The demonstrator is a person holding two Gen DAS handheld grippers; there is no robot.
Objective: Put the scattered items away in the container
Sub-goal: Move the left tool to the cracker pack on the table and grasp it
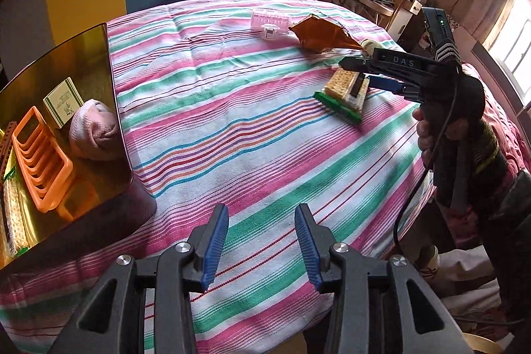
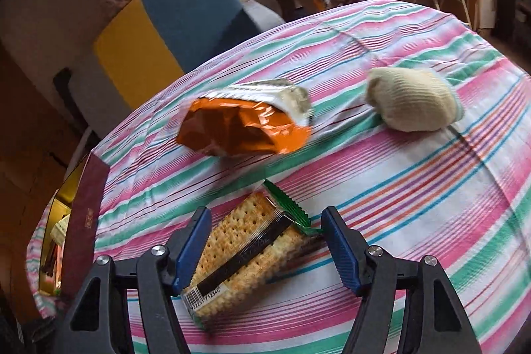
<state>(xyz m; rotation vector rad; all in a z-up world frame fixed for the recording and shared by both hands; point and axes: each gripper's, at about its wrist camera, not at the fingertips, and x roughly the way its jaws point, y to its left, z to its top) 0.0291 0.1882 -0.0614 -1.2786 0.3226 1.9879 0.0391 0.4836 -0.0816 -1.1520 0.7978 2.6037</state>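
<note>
A: Where's the cracker packet [image 2: 247, 254]?
B: Lower centre of my right view, between the right tongs [image 2: 265, 246], gaping, untouched. It lies diagonally; left tongs [image 1: 262, 249], apart and empty, sit farther.

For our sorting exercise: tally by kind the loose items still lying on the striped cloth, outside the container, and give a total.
Cracker packs: 1
Orange snack bags: 1
Cream rolled socks: 1
Clear pink plastic boxes: 1
Total: 4

Your clear-wrapped cracker pack with green ends [image 2: 247, 254] lies flat bottom-centre; crumpled orange foil bag [image 2: 242, 128] and cream knit bundle [image 2: 413, 102] above.
</note>
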